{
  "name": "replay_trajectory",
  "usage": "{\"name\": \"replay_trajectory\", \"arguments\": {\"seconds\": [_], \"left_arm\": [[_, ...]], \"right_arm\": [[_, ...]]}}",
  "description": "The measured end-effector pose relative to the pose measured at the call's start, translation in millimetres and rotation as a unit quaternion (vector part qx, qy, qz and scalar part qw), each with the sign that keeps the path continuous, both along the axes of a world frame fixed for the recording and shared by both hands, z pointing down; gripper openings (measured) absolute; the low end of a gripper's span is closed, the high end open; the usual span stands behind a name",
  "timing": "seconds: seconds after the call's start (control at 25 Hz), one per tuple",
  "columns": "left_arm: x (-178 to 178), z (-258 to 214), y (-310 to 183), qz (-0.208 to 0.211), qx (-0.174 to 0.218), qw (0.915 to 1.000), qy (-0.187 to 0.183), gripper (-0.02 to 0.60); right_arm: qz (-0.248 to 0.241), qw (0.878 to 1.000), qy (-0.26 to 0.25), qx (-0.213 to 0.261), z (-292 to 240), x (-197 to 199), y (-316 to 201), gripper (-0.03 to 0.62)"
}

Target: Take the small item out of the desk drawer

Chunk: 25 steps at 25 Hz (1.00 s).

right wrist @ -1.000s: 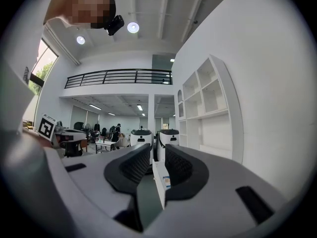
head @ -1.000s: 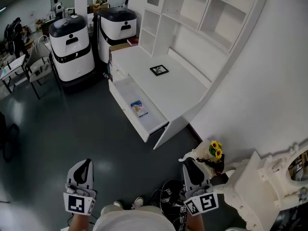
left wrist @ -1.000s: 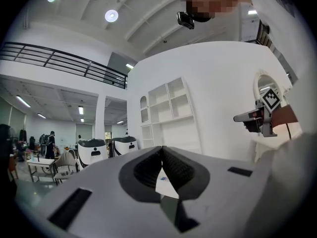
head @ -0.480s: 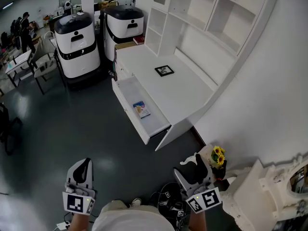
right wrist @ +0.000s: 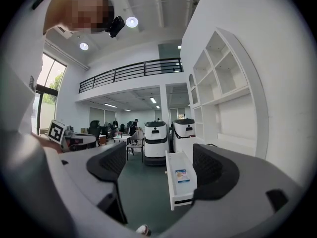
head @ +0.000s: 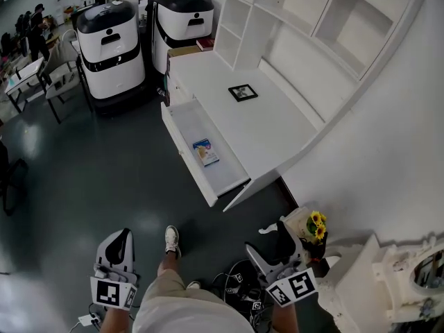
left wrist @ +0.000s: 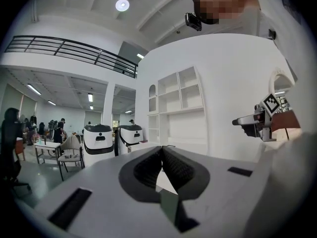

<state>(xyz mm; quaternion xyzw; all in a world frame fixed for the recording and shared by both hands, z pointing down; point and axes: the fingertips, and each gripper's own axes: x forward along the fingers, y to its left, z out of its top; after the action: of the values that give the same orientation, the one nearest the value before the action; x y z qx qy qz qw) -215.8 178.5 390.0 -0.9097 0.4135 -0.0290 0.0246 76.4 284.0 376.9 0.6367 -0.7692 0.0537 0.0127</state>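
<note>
The small item [head: 205,152] lies in the open drawer [head: 186,125], well apart from both grippers.

We hold the left gripper [head: 119,244] with its fingers pressed together and empty. The fingers of the right gripper [head: 270,245] have just been opening and stand spread wide, with nothing between them. The small item, flat, with blue and orange print that we cannot read, rests near the middle of the drawer, which is pulled out from the white table [head: 267,120] over the dark floor [head: 104,172]. The floor stretches between us and the drawer's front edge. Two white-and-black machines [head: 111,44] stand beyond its far end.
</note>
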Motion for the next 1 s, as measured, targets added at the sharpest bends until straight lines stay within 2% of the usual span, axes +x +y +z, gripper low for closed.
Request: {"name": "replay_trajectory", "arguments": {"seconds": [0.2,0.4,0.64,0.84,1.0], "left_arm": [[27.2,14.9,-68.9,0.021,-0.018,0.9994,0.018,0.016],[59.4,1.1,-167.2,0.049,-0.009,0.9984,0.028,0.016],[81.0,3.8,-274.3,0.077,-0.025,0.9960,0.038,0.015],[124.1,4.5,-312.8,0.109,-0.036,0.9927,0.037,0.017],[155.4,12.2,-325.1,0.104,-0.045,0.9929,0.035,0.017]], "right_arm": [[0.007,1.000,0.013,-0.024,7.5,5.4,-53.6,0.411],[0.011,0.998,0.027,-0.047,7.0,16.0,-148.7,0.411],[0.029,0.996,0.040,-0.074,8.7,23.6,-240.3,0.410],[0.047,0.993,0.041,-0.099,18.5,45.6,-277.5,0.411],[0.037,0.992,0.039,-0.112,39.6,69.1,-300.7,0.410]]}}
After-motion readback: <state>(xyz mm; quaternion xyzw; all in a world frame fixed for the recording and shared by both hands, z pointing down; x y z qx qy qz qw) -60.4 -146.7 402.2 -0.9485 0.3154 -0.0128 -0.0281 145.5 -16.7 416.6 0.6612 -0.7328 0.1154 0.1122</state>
